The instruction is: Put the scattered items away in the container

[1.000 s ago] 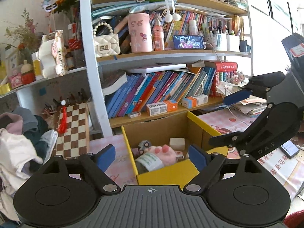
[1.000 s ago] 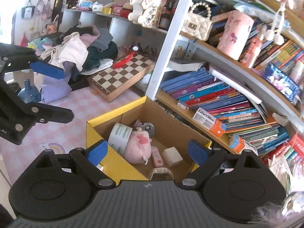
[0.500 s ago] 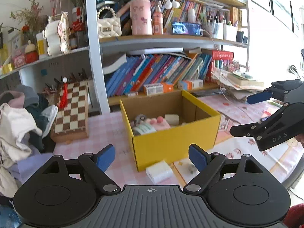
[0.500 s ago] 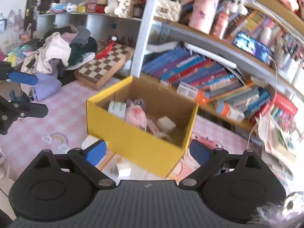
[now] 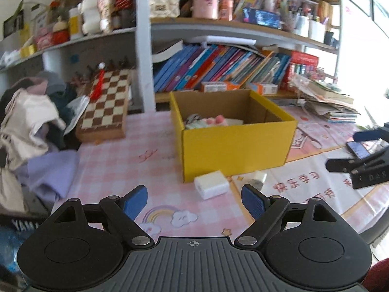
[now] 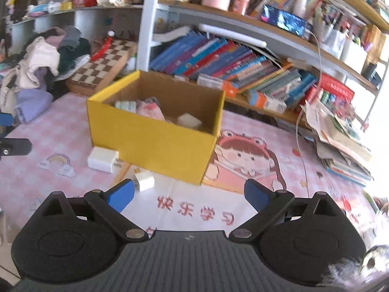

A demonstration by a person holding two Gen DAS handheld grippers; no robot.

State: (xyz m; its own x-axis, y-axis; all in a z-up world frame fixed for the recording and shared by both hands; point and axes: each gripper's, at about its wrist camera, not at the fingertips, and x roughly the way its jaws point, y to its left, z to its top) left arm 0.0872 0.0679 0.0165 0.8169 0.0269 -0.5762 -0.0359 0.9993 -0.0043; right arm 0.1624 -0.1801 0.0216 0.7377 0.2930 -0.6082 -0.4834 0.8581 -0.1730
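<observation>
Both grippers withdrawn from above yellow box [image 5: 233,143]: left gripper [image 5: 194,200] wide, empty; right gripper [image 6: 189,194] just widened, empty, facing white charger [image 5: 211,184] at box front for pickup

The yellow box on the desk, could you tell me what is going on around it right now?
A person is tidying loose items into the yellow box, using hand-held tongs in each hand. The box already holds a pink plush, a white block and a few other bits. Two white chargers, a larger one and a smaller one, lie on the pink mat in front of it. The left tongs and right tongs are both open and empty; the right jaws have just been opening.
</observation>
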